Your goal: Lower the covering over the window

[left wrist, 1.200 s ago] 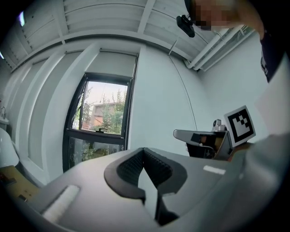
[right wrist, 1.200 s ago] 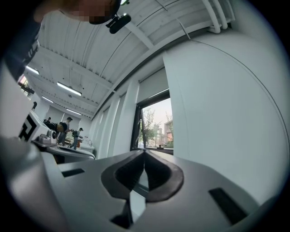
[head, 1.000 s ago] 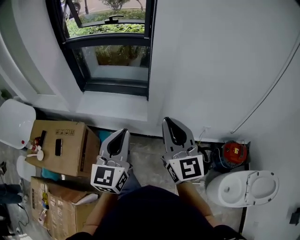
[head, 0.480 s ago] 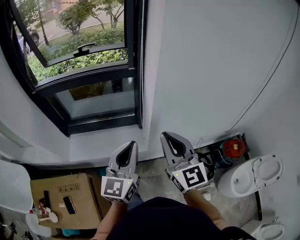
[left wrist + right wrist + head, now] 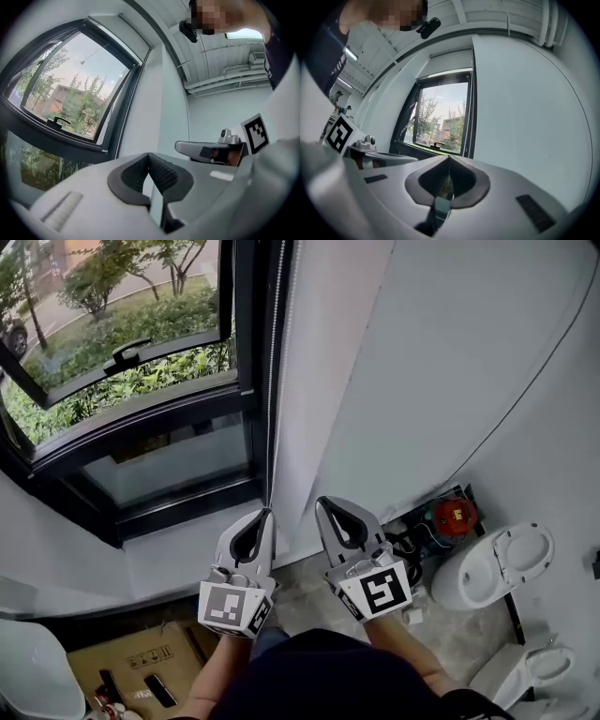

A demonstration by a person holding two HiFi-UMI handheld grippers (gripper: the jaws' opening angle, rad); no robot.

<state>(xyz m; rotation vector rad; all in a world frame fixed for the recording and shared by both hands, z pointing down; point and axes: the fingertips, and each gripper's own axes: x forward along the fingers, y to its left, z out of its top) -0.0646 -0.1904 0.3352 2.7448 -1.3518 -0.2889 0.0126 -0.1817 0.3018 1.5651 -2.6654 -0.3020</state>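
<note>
Holds left tongs (image 5: 263,513) and right tongs (image 5: 322,502) pressed together on nothing, side by side, near the bead cord (image 5: 273,381) at the window (image 5: 141,390) frame's right edge.

Blk window frame (image 5: 246,352), white wall (image 5: 450,352), grey left gripper (image 5: 265,514) & right gripper (image 5: 322,503) w/ blk-wht markers (image 5: 379,589), red device (image 5: 453,515)

Left gripper (image 5: 262,518) and right gripper (image 5: 327,510) sit side by side, apart, each with jaw tips together and nothing held. Directly ahead of the left gripper, a bead cord (image 5: 273,381) hangs along the black window frame (image 5: 246,381). Its lower end is just off the tip; contact cannot be determined. A red device (image 5: 453,515) and a white toilet (image 5: 497,568) lie right of the right gripper. A cardboard box (image 5: 141,667) lies behind the left gripper.
</note>
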